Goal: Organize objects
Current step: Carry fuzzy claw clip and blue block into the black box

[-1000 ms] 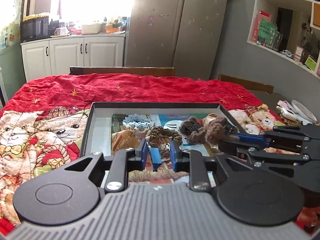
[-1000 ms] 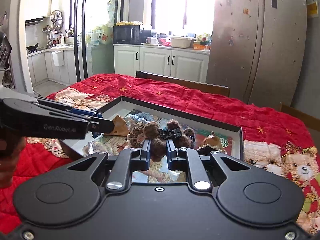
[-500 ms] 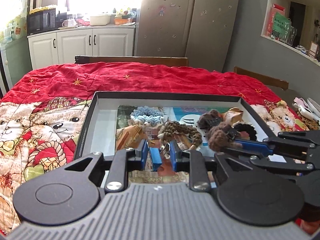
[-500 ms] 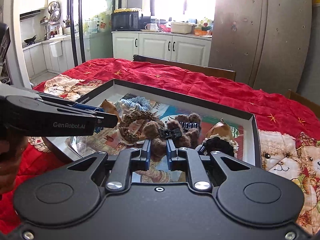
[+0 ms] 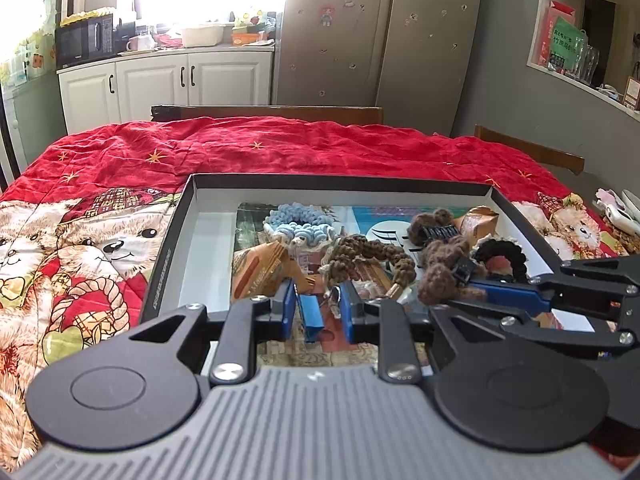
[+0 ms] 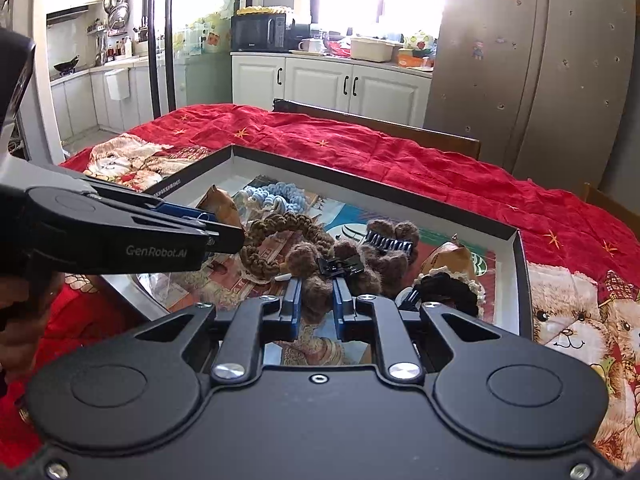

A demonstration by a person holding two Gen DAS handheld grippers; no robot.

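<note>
A shallow black box (image 5: 340,181) with a white inside lies on the red bear quilt. It holds a light blue braided hair tie (image 5: 298,229), a brown braided one (image 6: 280,240), a black one (image 5: 502,252), a fuzzy brown clip (image 6: 394,242) and paper packets. My right gripper (image 6: 316,300) is shut on another fuzzy brown hair clip (image 6: 316,280) with a black clasp, low over the box's middle. It reaches in from the right in the left wrist view (image 5: 454,282). My left gripper (image 5: 318,308) is shut on a small blue clip (image 5: 310,316) over the box's near part.
The quilt (image 5: 120,184) covers the whole table around the box. Wooden chair backs (image 5: 272,111) stand at the far edge, with white cabinets and a fridge behind. Pale objects (image 5: 618,210) lie at the table's right edge. A hand (image 6: 16,312) holds the left gripper.
Both grippers have come down and forward over the box with their loads still held. The box's contents now look nearer and larger. In the last half second little moved.
</note>
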